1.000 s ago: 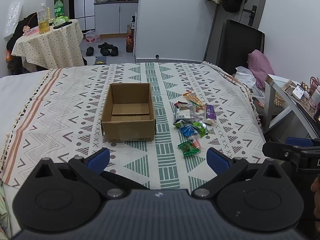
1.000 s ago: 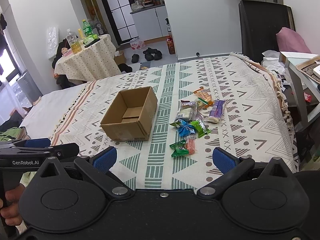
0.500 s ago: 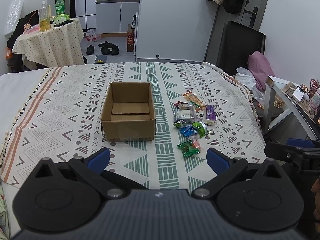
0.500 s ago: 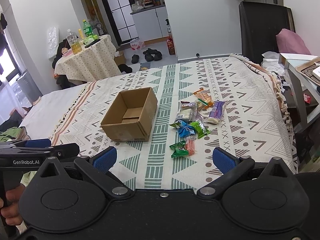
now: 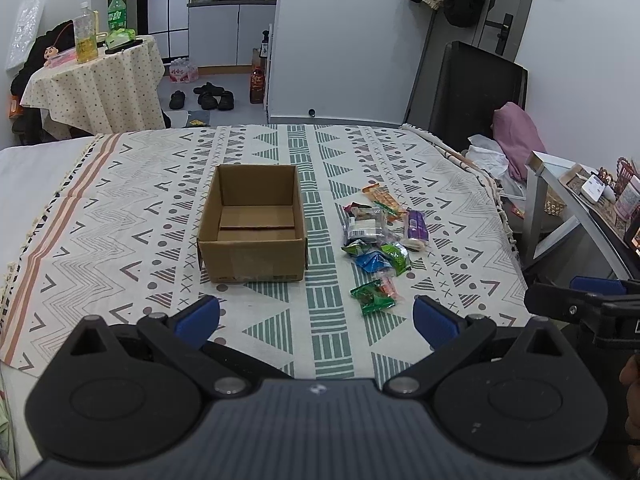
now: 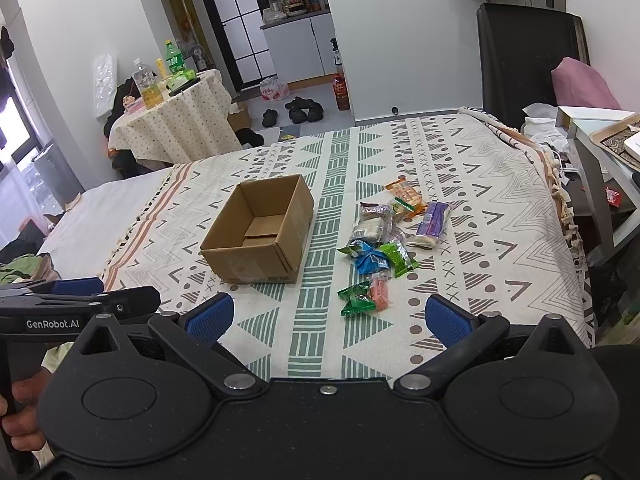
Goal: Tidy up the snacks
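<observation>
Both the left gripper (image 5: 316,318) and the right gripper (image 6: 329,315) hung with jaws spread wide and empty, short of the wrappers. Nearest lay a green sachet (image 6: 356,299) beside a pink stick (image 6: 379,290), apart from the snack pile (image 6: 384,236) just right of the empty cardboard box (image 6: 260,230). Such packets looked light, crinkly and slippery; pinching a crimped end seemed safest.

I am looking at an open, empty cardboard box (image 5: 251,224) sitting upright on the patterned bedspread (image 5: 120,216). Just to its right, a loose cluster of small snack packets (image 5: 378,240) is lying flat: green, blue, orange and purple wrappers, some touching or overlapping, none inside the box.
</observation>
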A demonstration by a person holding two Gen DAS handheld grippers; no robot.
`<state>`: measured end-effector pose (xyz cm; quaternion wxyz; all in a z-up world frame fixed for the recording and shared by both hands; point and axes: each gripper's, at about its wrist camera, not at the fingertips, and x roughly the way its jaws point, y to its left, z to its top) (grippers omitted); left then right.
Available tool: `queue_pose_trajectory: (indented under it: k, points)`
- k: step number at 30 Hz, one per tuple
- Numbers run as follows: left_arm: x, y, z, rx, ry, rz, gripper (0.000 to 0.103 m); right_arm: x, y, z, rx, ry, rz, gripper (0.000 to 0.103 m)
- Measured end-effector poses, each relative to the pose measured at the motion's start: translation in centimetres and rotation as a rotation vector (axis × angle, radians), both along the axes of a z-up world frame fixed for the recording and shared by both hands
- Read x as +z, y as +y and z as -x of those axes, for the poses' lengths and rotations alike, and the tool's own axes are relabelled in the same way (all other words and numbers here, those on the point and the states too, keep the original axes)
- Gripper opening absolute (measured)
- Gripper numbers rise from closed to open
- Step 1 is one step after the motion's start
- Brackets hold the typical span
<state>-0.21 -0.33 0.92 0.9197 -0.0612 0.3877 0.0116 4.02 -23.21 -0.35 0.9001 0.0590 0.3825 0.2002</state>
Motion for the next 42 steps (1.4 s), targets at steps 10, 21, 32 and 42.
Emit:
queue_pose_trajectory:
  k: [10, 21, 32, 42]
  points:
    - [-0.1, -0.1, 0.1, 0.0, -0.003, 0.003, 0.102, 0.0, 0.1, 0.1, 0.002, -0.003, 0.001, 0.103]
    - [-0.2, -0.1, -0.2, -0.006, 0.007, 0.025, 0.102, 0.0, 0.1, 0.1, 0.003, -0.004, 0.005, 0.103]
    - [-1.8, -1.4, -2.4, -0.027, 0.041, 0.064, 0.102, -0.4, 0.3, -1.3, 0.005, 0.003, 0.005, 0.103]
    - [-4.5, -1.2, -5.2, 0.018, 0.062, 0.094, 0.102, -2.5, 0.4, -4.4, 0.0, 0.042, 0.006, 0.103]
